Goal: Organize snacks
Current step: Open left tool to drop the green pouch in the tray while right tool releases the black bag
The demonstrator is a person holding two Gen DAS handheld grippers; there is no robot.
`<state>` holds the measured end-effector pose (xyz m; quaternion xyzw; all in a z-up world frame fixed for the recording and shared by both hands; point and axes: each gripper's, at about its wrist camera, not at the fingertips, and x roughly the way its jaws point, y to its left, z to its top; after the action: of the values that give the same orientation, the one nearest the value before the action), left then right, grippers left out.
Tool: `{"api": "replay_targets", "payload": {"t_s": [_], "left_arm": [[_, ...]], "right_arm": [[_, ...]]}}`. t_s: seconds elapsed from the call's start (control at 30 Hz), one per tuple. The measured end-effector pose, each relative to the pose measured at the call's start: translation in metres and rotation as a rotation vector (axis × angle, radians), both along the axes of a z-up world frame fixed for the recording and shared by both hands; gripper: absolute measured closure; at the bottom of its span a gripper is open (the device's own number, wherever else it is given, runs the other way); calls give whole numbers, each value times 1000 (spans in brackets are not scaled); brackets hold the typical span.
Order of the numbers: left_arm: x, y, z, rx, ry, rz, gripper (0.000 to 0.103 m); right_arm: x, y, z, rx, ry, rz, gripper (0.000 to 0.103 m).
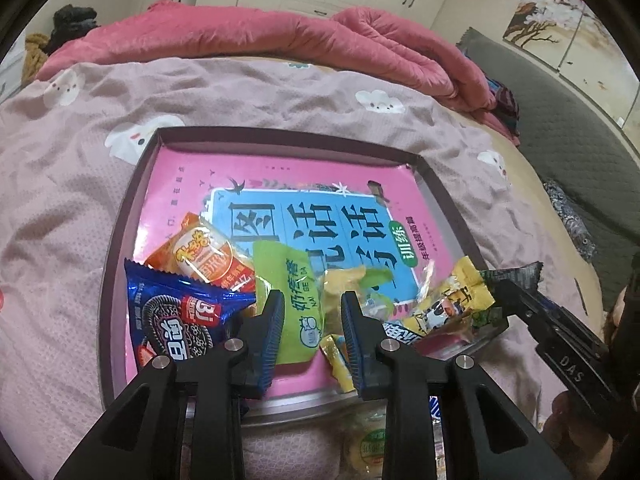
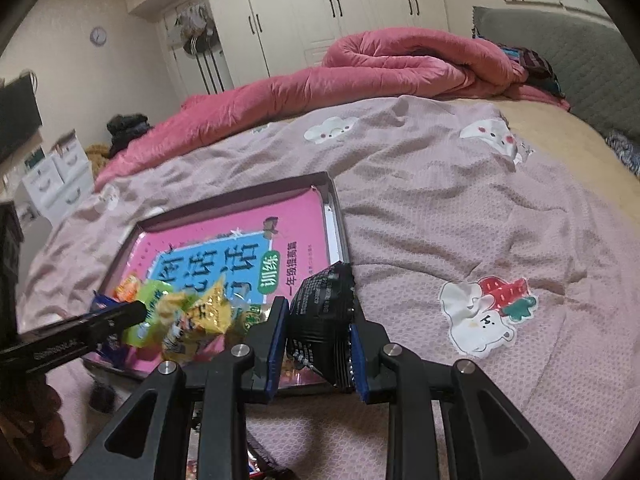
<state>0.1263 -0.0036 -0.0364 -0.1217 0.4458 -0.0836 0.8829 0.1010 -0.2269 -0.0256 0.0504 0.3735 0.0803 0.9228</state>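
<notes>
One pink bedspread (image 2: 460, 216) (red quilt (image 2: 360, 68) behind)

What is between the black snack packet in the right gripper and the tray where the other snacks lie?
Nothing visible blocks it. The right gripper holds the black packet over the tray's near right corner. The pink book below is bare there; the snack pile lies further left.

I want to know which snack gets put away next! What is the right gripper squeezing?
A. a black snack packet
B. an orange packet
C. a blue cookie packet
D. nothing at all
A: in the right wrist view the right gripper has both pads pressed against the black snack packet, held above the tray near its corner.
</notes>
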Motion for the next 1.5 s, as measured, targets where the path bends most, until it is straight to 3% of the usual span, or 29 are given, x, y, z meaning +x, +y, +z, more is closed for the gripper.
{"api": "replay_targets", "payload": {"t_s": [0.57,0.93,1.5], "left_arm": [[-1,-2,-3,13,14,-13,73],[-4,1,-2,-5,21,-12,73],[-10,6,9,-13,6,-8,73]], "right_arm": [[13,45,1,-66,-25,86,75],[8,28,0,43,-19,73,75],[-6,12,10,96,-35,45,64]]}}
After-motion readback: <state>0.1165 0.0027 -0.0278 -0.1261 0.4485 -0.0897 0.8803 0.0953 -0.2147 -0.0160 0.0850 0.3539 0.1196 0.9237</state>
